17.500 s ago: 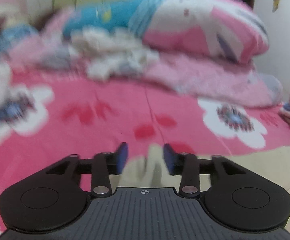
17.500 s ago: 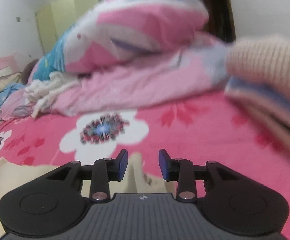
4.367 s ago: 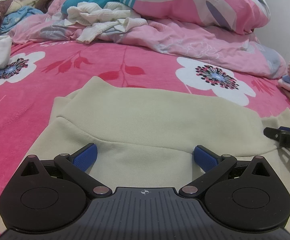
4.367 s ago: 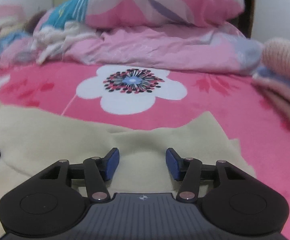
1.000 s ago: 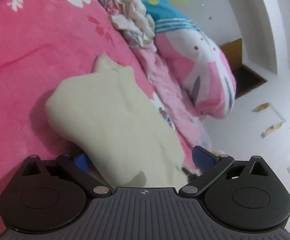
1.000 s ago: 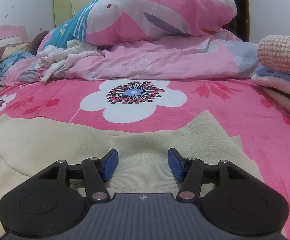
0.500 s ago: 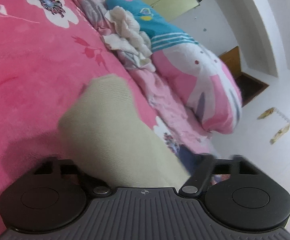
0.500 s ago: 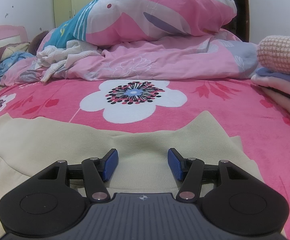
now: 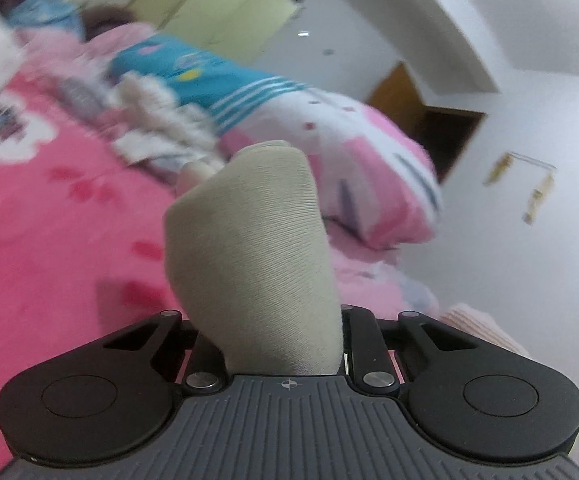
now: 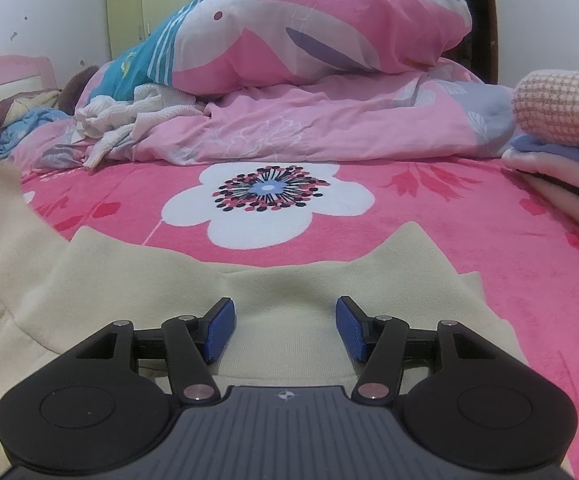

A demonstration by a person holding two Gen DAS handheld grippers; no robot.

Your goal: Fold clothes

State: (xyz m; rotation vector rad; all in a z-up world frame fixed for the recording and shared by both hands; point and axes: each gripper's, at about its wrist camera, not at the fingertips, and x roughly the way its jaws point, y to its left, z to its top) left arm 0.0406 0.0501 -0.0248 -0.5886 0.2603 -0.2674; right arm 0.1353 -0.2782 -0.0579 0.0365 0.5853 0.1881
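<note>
While the left camera was tilted and blurred, the right one gave a sharp picture.
Left gripper [image 9: 267, 344]: its fingers were drawn close together and clamped on a bunched fold of the cream knitted garment [image 9: 253, 256]; the fingertips themselves were hidden behind the cloth.
Held fold: it stood up in front of the left camera, lifted off the bed.
Right gripper [image 10: 285, 330]: it was partly open, with a clear gap between the blue pads [image 10: 220, 328], and it had hold of nothing; it was low over the ribbed edge of the garment.
Cream garment, right view [image 10: 281, 280]: it lay mostly flat on the pink fleece bed cover with white flowers [image 10: 449, 216], and its left part rose up at the left edge of the picture.
Behind the garment: a crumpled pale pink quilt [image 10: 309, 128] lay across the bed, and a large pink and white pillow [image 10: 329, 20] rested on top of it.
Beside the quilt: a heap of white clothes [image 10: 129, 116] lay to the left.
Right edge: a stack of folded clothes [image 10: 561, 148] sat on the bed, with a pink checked knit on top.
</note>
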